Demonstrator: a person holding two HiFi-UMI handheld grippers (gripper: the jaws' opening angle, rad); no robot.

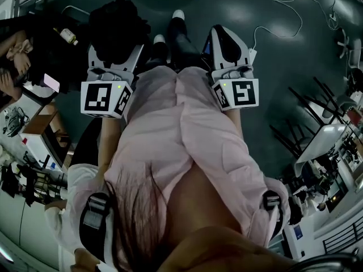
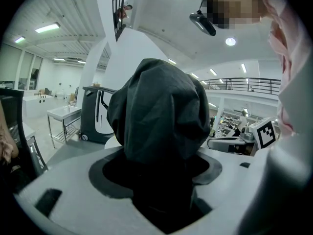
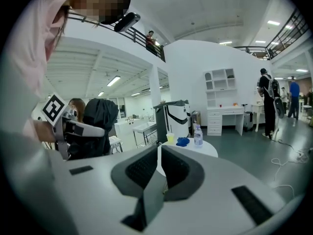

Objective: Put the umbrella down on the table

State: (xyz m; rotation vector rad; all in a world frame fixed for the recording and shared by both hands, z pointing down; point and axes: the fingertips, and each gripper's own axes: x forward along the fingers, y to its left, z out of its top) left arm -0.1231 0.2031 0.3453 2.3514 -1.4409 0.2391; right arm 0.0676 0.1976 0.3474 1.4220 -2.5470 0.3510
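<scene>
Centre of the left gripper view, your left gripper (image 2: 156, 177) clamps the folded black umbrella (image 2: 159, 111), soft slack fabric and probably light, so hold its stiffer core, while your right gripper (image 3: 159, 168) sits closed, empty.

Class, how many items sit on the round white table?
3: a yellow cup at left, a blue cloth-like thing in the middle, a water bottle at right. The right hand-held gripper may hide more.
</scene>
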